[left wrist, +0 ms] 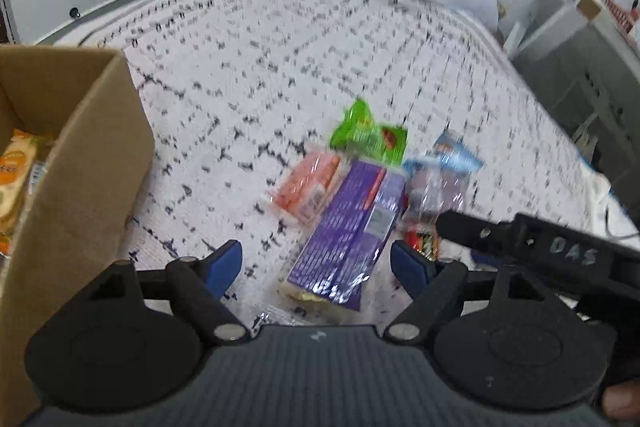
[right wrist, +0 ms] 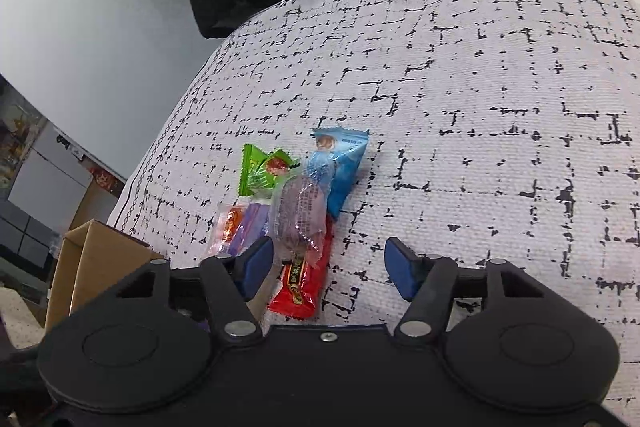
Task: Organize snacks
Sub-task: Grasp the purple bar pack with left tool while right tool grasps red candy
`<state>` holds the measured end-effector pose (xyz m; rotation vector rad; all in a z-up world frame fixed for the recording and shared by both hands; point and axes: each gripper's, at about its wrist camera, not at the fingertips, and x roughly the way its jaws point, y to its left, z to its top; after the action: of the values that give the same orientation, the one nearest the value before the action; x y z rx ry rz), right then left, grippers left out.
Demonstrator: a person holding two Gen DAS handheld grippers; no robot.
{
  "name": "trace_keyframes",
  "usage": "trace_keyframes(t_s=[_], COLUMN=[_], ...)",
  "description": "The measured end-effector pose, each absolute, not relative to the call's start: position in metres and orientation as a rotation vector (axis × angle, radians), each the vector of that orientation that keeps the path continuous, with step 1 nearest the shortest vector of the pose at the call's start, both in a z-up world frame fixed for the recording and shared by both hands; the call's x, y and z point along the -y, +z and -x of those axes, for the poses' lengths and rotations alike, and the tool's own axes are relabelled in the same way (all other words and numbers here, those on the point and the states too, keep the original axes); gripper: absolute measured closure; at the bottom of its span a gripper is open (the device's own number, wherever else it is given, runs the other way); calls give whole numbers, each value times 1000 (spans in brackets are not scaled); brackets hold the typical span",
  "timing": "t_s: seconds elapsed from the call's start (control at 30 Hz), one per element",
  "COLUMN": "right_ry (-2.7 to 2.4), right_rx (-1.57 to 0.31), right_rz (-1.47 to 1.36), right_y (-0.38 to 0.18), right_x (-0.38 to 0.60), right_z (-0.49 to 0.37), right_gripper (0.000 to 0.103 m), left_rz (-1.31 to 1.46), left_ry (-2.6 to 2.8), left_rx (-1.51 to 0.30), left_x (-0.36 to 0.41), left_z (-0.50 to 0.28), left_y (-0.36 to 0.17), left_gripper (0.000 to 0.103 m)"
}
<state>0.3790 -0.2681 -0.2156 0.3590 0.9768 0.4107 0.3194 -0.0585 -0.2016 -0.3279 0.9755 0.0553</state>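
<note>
Snacks (right wrist: 298, 211) lie heaped, light, crinkly and slippery; pinch yours by a sealed end. Your left claw (left wrist: 316, 263) and right claw (right wrist: 329, 263) both stand open, gripping nothing.

cardboard box (left wrist: 80, 163): cut off left | snacks inside half-hidden (left wrist blurred)

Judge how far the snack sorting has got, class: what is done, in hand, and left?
Done: an orange-labelled packet already lies in the brown cardboard box. In hand: nothing; the left gripper is open over the purple wrapped bar, the right gripper open by the red wrapped bar. Left: the green and blue packets too.
</note>
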Motion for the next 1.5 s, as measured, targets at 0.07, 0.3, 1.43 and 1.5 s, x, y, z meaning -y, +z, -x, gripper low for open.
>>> trace_keyframes(t_s=[0.07,0.3,1.43,1.5], right_ry=[429,438,381,376], right_rx=[-981,-969,-884,-876], right_rz=[-351,-281,35,16], right_y=[-215,-216,-205,-199], right_x=[264,255,221,225], right_z=[-378,-374,-331,-326], right_gripper=[42,43,79,79], left_rz=[336,319,464,475], left_ry=[58,68,99,92], left_rx=[-1003,-1021,-941,-934], left_x=[58,60,30,29], left_z=[-320,-317,-288,-286], left_y=[-209,-209,-152,-148], left_gripper=[25,48,82,82])
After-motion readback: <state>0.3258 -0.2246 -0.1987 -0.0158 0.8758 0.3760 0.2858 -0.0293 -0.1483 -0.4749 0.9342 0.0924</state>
